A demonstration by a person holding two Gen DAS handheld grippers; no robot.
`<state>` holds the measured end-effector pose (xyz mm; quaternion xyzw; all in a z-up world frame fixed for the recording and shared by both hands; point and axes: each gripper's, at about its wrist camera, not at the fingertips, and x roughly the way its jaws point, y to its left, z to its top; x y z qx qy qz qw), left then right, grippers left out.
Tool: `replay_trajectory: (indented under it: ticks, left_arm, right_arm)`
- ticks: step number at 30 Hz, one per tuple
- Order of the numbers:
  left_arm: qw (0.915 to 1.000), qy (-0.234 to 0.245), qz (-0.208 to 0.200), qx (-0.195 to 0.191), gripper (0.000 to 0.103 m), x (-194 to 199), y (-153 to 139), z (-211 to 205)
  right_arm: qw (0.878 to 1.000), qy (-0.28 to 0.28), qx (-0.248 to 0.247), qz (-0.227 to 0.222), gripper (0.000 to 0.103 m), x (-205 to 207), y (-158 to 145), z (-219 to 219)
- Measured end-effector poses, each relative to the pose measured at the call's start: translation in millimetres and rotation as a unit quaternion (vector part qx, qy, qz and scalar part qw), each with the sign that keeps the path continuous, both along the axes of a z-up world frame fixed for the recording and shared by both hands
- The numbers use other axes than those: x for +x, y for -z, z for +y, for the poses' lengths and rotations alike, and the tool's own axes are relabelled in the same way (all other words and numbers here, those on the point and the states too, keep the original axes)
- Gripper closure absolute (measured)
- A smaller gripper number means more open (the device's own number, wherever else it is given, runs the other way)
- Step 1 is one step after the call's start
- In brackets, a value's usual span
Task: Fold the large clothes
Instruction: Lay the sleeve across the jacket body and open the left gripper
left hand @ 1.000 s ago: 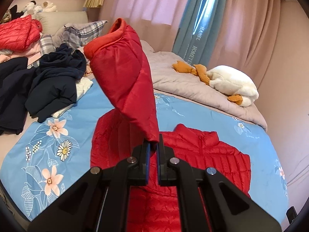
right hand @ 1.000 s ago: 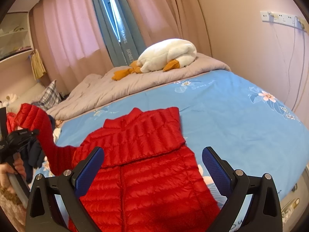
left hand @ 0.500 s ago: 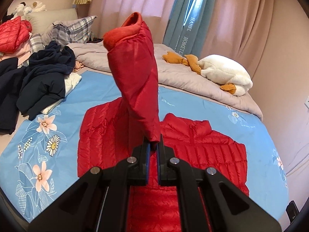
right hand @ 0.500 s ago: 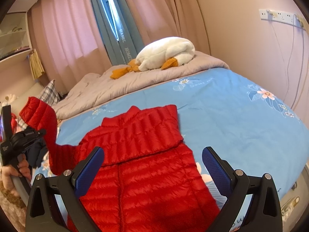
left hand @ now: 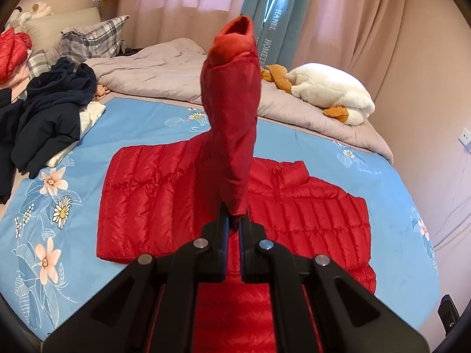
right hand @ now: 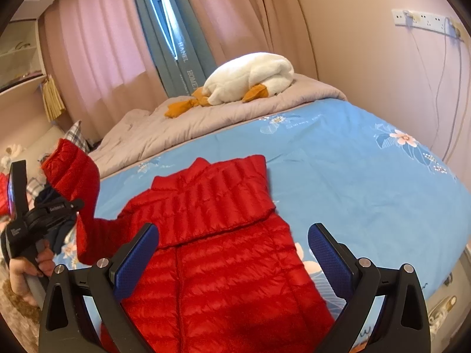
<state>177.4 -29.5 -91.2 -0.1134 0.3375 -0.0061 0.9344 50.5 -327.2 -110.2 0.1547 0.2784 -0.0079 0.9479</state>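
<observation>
Plainly, the left gripper [left hand: 232,226] had its fingers pinched on the sleeve [left hand: 231,117] of the red down jacket [right hand: 223,253] spread on the bed [right hand: 368,176], while the right gripper [right hand: 232,257] hovered open above its hem. The slick sleeve might have slipped free or dragged the body askew. A dark clothes pile [left hand: 47,111] crowded the bed's left side.

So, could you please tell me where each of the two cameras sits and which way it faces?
Left wrist: on the left claw, looking down its shut fingers at the lifted red sleeve over the bed; no hand shows.
Right wrist: on the open right claw, facing the red jacket; the person's left hand shows at left.
Shared: jacket, sleeve, white plush goose, curtains.
</observation>
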Motion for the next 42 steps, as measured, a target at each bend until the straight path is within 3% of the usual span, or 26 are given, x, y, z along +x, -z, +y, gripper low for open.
replay_trajectory:
  ticks: [22, 42]
  left_arm:
    - [0.9982, 0.047, 0.037, -0.001, 0.098, 9.0, 26.5, -41.0]
    - [0.9915, 0.089, 0.095, 0.003, 0.096, 16.6, 61.3, -75.9]
  right_arm:
    - [1.0, 0.009, 0.01, 0.005, 0.003, -1.6, 2.5, -10.1]
    - [0.999, 0.02, 0.026, 0.02, 0.003, -0.1, 12.7, -24.3]
